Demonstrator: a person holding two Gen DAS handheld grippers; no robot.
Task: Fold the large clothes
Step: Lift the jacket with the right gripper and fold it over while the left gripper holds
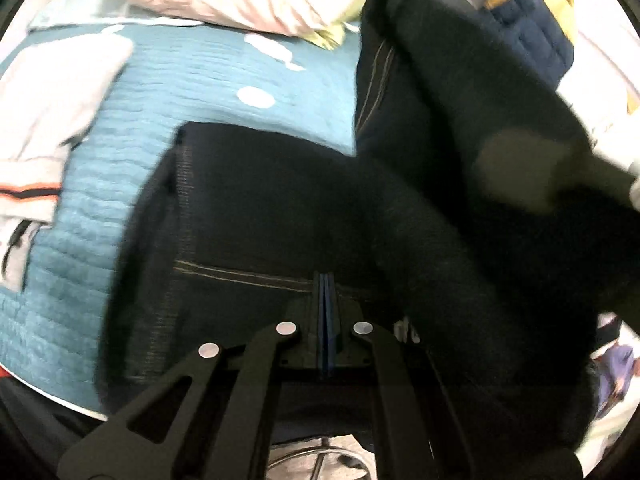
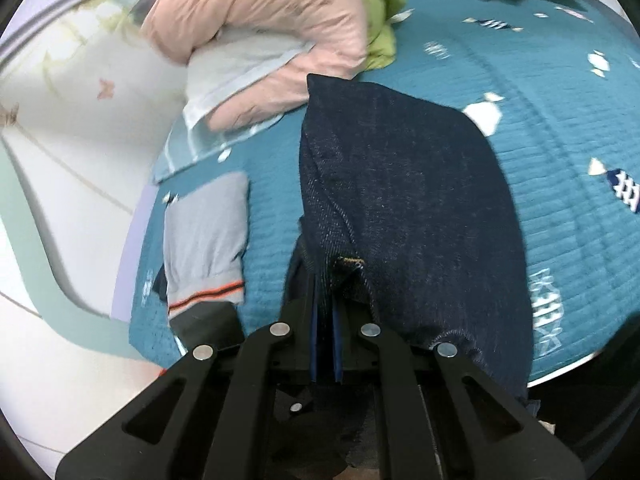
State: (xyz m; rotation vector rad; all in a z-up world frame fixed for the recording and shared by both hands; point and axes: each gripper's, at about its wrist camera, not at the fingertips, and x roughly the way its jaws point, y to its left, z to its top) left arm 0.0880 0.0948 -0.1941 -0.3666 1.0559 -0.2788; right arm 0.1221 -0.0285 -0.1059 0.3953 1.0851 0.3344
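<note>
Dark blue jeans [image 1: 256, 200] lie over the teal quilted bedspread [image 1: 200, 80]. My left gripper [image 1: 326, 280] is shut on the jeans at a stitched seam. One part of the jeans [image 1: 460, 80] hangs lifted and blurred at the right of the left wrist view. In the right wrist view the jeans [image 2: 408, 184] stretch away from me as a folded leg. My right gripper [image 2: 325, 280] is shut on their near edge, next to a tan-stitched corner [image 2: 350, 262].
A pink and green bundle [image 2: 272, 32] lies at the bed's far end. A folded grey garment with orange stripes [image 2: 208, 240] lies left of the jeans, near the bed edge; it also shows in the left wrist view [image 1: 44, 120]. Pale floor [image 2: 60, 160] lies beyond.
</note>
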